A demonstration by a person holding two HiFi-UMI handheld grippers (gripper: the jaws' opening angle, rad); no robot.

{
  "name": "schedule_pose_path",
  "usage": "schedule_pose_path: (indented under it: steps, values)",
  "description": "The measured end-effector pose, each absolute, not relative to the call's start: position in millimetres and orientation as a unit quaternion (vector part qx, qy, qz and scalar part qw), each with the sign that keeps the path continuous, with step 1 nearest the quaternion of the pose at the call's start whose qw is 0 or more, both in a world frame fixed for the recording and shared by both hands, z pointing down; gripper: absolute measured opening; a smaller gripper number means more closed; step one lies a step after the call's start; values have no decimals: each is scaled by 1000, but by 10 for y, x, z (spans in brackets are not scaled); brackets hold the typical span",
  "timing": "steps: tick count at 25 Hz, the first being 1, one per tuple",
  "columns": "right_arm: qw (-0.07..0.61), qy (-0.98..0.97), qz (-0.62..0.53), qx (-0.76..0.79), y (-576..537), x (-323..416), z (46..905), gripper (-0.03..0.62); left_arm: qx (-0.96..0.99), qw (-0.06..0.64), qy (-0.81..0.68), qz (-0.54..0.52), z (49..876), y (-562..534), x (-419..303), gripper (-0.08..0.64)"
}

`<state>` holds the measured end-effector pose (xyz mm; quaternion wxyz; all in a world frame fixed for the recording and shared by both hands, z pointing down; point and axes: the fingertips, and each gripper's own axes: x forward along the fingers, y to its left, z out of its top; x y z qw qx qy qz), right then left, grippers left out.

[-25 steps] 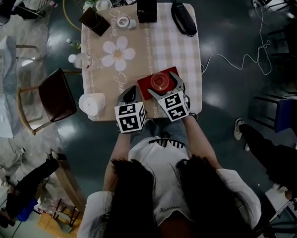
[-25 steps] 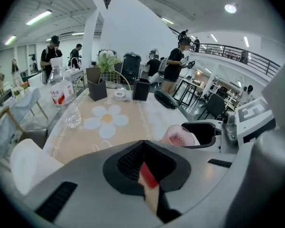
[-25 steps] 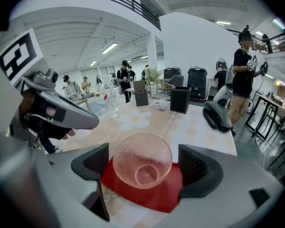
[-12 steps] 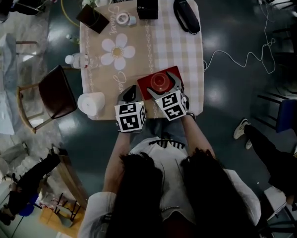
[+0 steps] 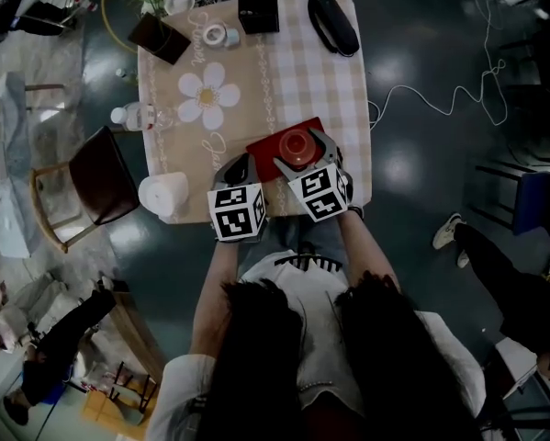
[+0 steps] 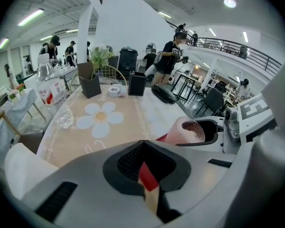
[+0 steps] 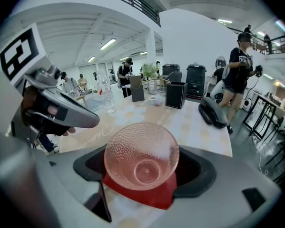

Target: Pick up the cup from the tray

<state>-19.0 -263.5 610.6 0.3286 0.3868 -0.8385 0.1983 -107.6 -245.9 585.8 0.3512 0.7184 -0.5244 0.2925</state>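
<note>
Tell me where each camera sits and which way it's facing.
Head view: on the person's head, facing steeply down at the table; shows arms, left hand-held gripper, right hand-held gripper.
Left gripper view: on the left hand-held gripper, facing across the table; jaws together.
Right gripper view: on the right hand-held gripper, facing down into the cup; jaws flank it.
Shared: all show cup and tray.

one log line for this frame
right tool: open, around cup | cup: on tray | left tool: shut, empty
</note>
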Motion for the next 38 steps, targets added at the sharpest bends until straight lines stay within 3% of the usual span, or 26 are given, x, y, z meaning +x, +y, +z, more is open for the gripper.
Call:
schedule_pose_path:
  steps: [21, 38]
  values:
    - [317, -768, 238, 503, -2365, 982, 6063, 405, 769, 325, -452, 315, 5838, -2329, -377, 6]
    - [323, -751, 261, 513, -2073, 1257, 6283, 405, 786, 316, -425, 320, 5801, -2290, -128, 8]
